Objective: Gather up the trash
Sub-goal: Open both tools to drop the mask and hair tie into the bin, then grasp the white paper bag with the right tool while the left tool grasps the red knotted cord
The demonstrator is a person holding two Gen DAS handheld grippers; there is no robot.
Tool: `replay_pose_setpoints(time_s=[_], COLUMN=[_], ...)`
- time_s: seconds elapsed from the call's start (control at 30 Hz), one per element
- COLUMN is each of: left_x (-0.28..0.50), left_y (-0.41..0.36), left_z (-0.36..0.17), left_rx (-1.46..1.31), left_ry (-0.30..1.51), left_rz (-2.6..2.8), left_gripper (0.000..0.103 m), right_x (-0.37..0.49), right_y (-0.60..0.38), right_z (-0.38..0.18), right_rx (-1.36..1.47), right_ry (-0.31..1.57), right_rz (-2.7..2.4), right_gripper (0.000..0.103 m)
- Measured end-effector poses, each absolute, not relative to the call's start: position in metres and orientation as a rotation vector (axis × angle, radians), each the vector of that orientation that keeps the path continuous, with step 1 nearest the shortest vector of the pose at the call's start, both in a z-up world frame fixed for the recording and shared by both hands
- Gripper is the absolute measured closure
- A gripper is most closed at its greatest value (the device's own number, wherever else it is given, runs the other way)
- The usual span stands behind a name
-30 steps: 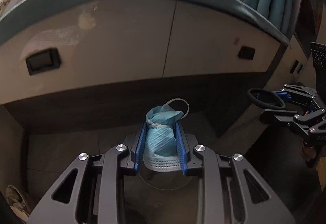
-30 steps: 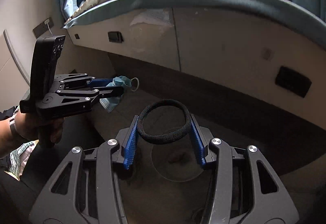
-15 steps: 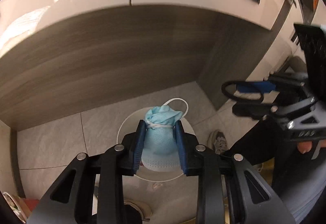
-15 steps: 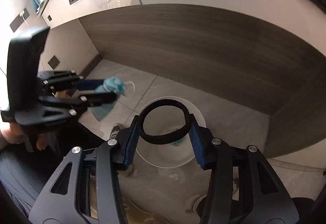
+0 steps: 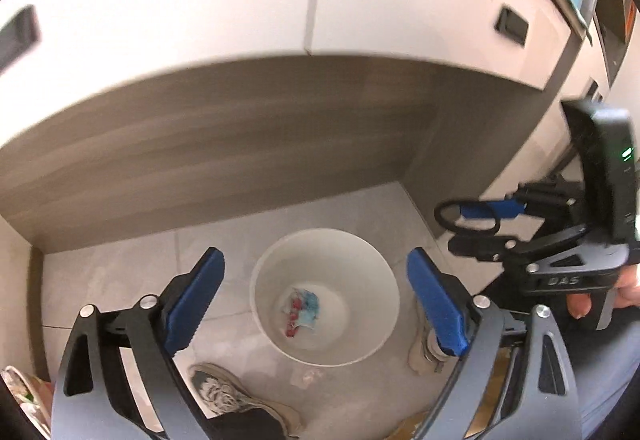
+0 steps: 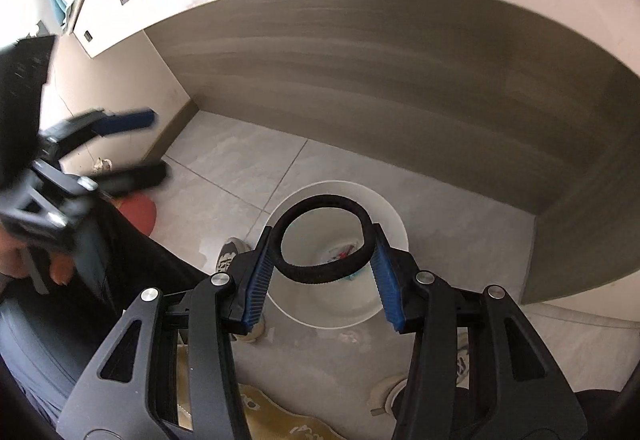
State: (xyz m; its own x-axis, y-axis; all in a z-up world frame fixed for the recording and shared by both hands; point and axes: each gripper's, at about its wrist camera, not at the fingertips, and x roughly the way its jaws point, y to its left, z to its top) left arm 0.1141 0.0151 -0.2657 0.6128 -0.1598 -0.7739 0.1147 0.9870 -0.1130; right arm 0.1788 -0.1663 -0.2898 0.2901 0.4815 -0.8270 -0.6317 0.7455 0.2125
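A: Starting at the left, what did the left gripper [image 5: 316, 292] have?

B: Nothing; its blue pads stood wide apart above the white bin [image 5: 376, 344], which sat on the floor between the person's shoes. Some blue and red trash [image 5: 302, 310] lay at the bottom of the bin.

A: And to the right?

B: The right gripper [image 6: 325, 261] pinched a black hair tie [image 6: 320, 240] stretched between its pads, hanging over the bin's near rim.

A: Any risk?

B: I'd judge the elastic could spring sideways on release, or cling to a ribbed pad, and land outside the bin.

A: The room?

B: Pale grey floor tiles [image 6: 240, 160], a dark wood-grain panel [image 5: 200, 144] on the far side, glossy white drawer fronts [image 5: 200, 0] above it.
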Motion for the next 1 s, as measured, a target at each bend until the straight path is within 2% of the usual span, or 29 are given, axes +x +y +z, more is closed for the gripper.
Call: replay_pose_setpoints(time_s=[0.1,0.2,0.23,0.27,0.33,0.7,0.83,0.9,0.93,1.0], left_x=[0.104,0.1,0.101,0.102,0.103,0.091,0.086,0.086,0.087,0.093], left_y=[0.028,0.038,0.04,0.041,0.044,0.046,0.043,0.047,0.048,0.052], left_z=[-0.251,-0.244,-0.244,-0.245,-0.247,-0.236,-0.22,-0.199,-0.187,-0.161], left_rx=[-0.041,-0.042,-0.045,-0.05,-0.056,-0.067,-0.06,-0.052,-0.05,-0.049], left_ry=[0.872,0.871,0.876,0.881,0.897,0.87,0.828,0.79,0.768,0.72], left_rz=[-0.134,-0.121,-0.112,-0.104,-0.088,-0.088,-0.102,-0.105,-0.105,-0.1], left_gripper=[0.006,0.006,0.006,0.006,0.006,0.006,0.006,0.006,0.006,0.006], right_x=[0.182,0.183,0.183,0.184,0.184,0.173,0.157,0.153,0.152,0.153], right_y=[-0.156,-0.144,-0.142,-0.141,-0.139,-0.15,-0.166,-0.176,-0.181,-0.19], right_z=[-0.294,-0.297,-0.298,-0.299,-0.297,-0.276,-0.236,-0.204,-0.187,-0.147], right_rx=[-0.178,-0.193,-0.197,-0.198,-0.195,-0.176,-0.14,-0.099,-0.085,-0.051], right_ry=[1.051,1.059,1.062,1.06,1.052,0.995,0.902,0.843,0.807,0.721], right_rz=[0.757,0.772,0.773,0.774,0.767,0.743,0.766,0.78,0.781,0.781], right_gripper=[0.059,0.057,0.05,0.035,0.023,0.02,0.02,0.015,0.008,0.005])
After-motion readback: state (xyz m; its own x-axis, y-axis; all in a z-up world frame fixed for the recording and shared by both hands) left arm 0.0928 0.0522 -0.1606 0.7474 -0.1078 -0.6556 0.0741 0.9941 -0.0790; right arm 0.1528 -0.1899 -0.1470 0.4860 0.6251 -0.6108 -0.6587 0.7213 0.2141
